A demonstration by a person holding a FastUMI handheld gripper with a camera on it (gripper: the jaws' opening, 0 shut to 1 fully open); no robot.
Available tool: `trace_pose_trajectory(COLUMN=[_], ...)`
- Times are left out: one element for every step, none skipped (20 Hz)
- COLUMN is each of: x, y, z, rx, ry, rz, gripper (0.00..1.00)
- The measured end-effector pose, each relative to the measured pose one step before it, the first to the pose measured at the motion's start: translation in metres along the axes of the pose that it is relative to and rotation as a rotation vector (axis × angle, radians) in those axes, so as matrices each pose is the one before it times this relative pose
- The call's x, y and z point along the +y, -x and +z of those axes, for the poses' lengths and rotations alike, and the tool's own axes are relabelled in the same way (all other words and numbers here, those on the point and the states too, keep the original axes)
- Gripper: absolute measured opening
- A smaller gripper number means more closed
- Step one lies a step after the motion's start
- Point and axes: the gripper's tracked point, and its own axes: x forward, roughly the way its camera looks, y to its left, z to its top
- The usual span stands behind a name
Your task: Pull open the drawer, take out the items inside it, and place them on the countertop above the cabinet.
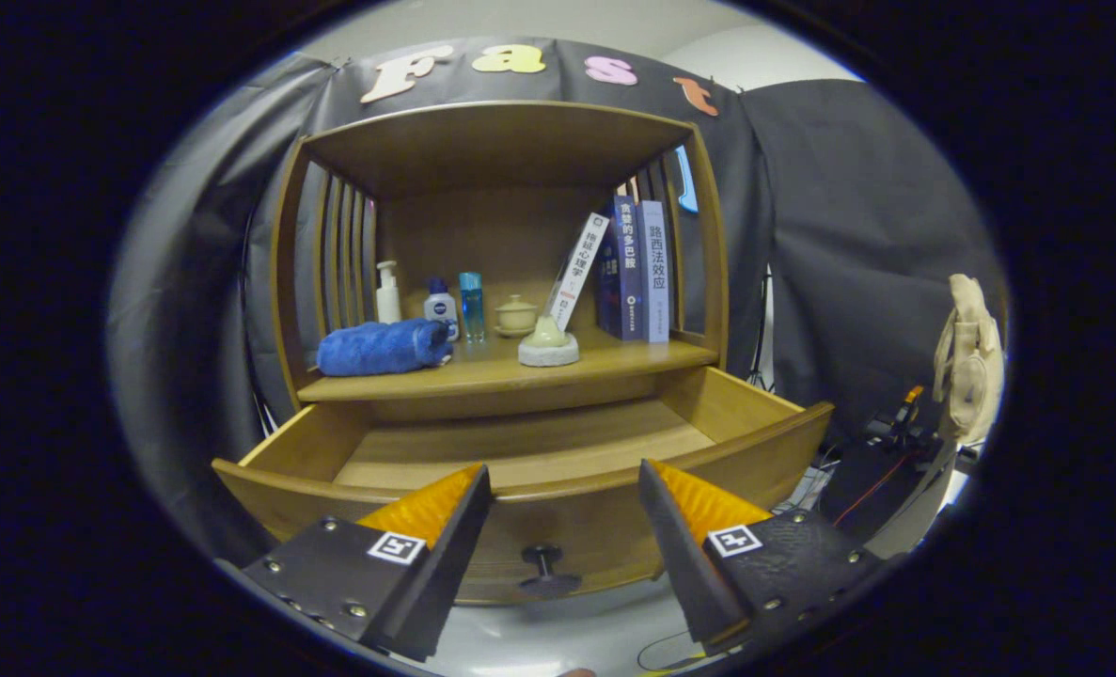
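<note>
The gripper (565, 489) stood wide open, gripping nothing, its ribbed fingers (423, 512) flanking the drawer's dark round knob (544, 567). The curved-front wooden drawer (529, 461) was pulled out, its smooth floor bare. Above, the countertop (482, 374) held a rolled blue towel (384, 346).

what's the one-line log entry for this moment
drawer: open, visible floor bare | gripper: open, holding nothing, before drawer front | knob: between fingers | towel: on countertop

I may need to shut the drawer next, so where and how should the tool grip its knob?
Grip the knob's thin stem behind its round cap, coming straight from the front. It juts out from the middle of the drawer front, between the tool's open fingers, so one finger can go on each side; the cap should stop slipping.
</note>
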Motion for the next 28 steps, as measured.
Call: trace_pose_trajectory(x=[-0.00182,-0.00198,0.0014,0.00271,0.00171,0.00041,-0.00365,0.00088,0.00058,0.00069,-0.00058,0.00009,-0.00049,-0.00065,-0.00013,-0.00003,-0.00056,-0.00024,-0.00145,-0.00016,0.00012,0.0,0.00226,0.00223,0.0021,0.00233,0.00058,-0.00068], y=[0.00372,0.00017,-0.00173,-0.00361,-0.00479,-0.00153,-0.00055,-0.00083,-0.00127,-0.00108,0.00005,-0.00107,-0.00198,-0.00147,-0.00253,-0.00286,-0.00242,-0.00325,-0.00215,-0.00275,-0.00265,-0.00418,-0.00494,-0.0044,-0.00509,-0.00329,-0.00318,-0.003], z=[-0.00713,-0.00571,-0.00442,-0.00499,-0.00362,-0.00498,0.00106,0.00053,0.00033,-0.0001,-0.00007,0.00031,0.00048,0.00151,0.00154,0.00252,0.00188,0.00183,-0.00402,0.00513,-0.00305,0.00355,-0.00019,0.00037,0.00162,0.00036,0.00196,0.00148], rx=[0.01746,0.01529,0.01275,0.01598,0.01207,0.02206,-0.00506,-0.00825,-0.0071,-0.00453,-0.00567,-0.00187,-0.00314,-0.00383,-0.00541,-0.00693,-0.00954,-0.00505,0.01296,-0.01644,0.01075,-0.00664,0.00696,0.0045,0.00479,0.00742,-0.00091,0.00076], ry=[0.00453,0.00242,-0.00502,-0.00655,-0.00347,0.00871,-0.00014,-0.01436,-0.00959,-0.00327,0.00017,0.00312,0.00305,0.0002,-0.00154,-0.00306,-0.00747,-0.00893,-0.00171,-0.0159,-0.00087,-0.00402,0.00389,0.0096,0.01409,0.01263,0.00939,0.00261], rz=[-0.00819,-0.0041,0.0068,0.0104,0.00816,0.0061,-0.00569,0.00873,0.00872,0.00893,0.0082,0.00892,0.00792,0.00637,0.00486,0.00326,0.00303,0.00093,0.00181,0.00195,0.00127,0.00276,0.00746,0.00741,0.0079,0.00891,0.00181,0.00133], gripper=[0.94,0.94,0.94,0.94,0.94,0.94,0.93,0.93,0.93,0.93,0.93,0.94,0.93,0.93,0.93,0.93,0.93,0.94,0.94,0.94,0.94,0.93,0.93,0.93,0.93,0.93,0.94,0.94])
